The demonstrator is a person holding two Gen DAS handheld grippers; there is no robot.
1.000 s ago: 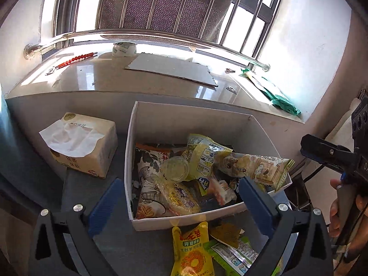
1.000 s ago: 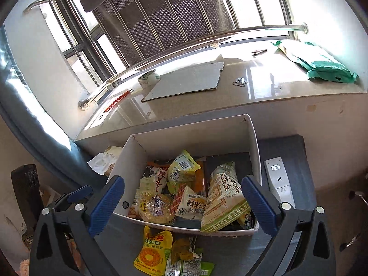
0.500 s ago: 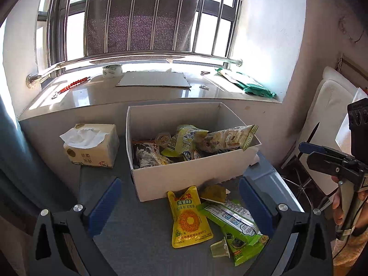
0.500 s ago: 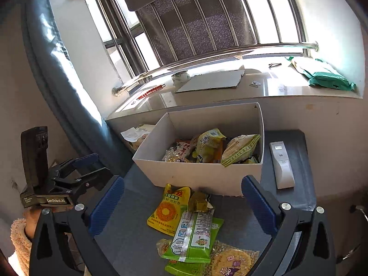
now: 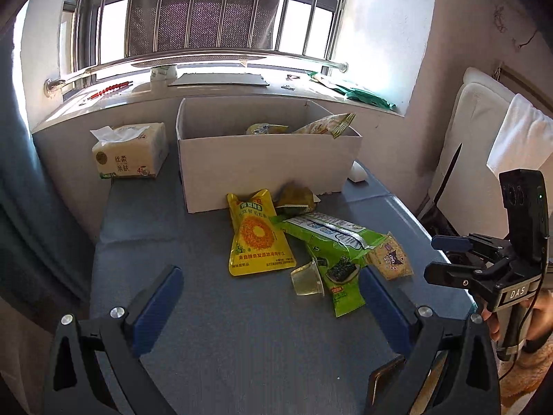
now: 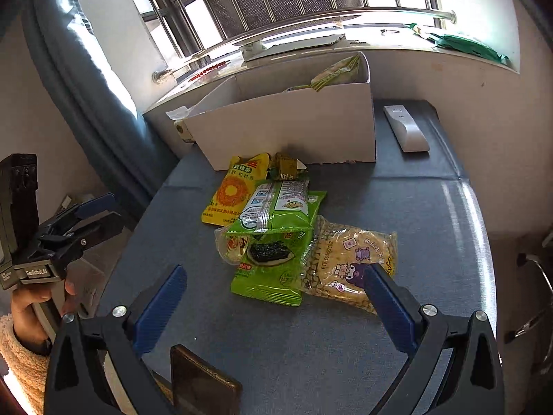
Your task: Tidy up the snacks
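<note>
With both the left gripper [image 5: 269,297] and right gripper [image 6: 276,294] hovering wide-jawed and empty over the table [image 5: 207,311], the step looks like picking the next loose snack, probably the green seaweed pack [image 6: 273,242], for the white box [image 5: 262,162] (already holding several packets).

In my left wrist view the box [image 5: 266,162] sits at upper centre of the frame on the bench [image 5: 242,328], with the tissue pack [image 5: 129,150] to its left. Snack packets [image 5: 328,238] lie in a loose pile in front of the box, at centre frame. In my right wrist view the remote [image 6: 406,128] lies right of the box, upper right.
</note>
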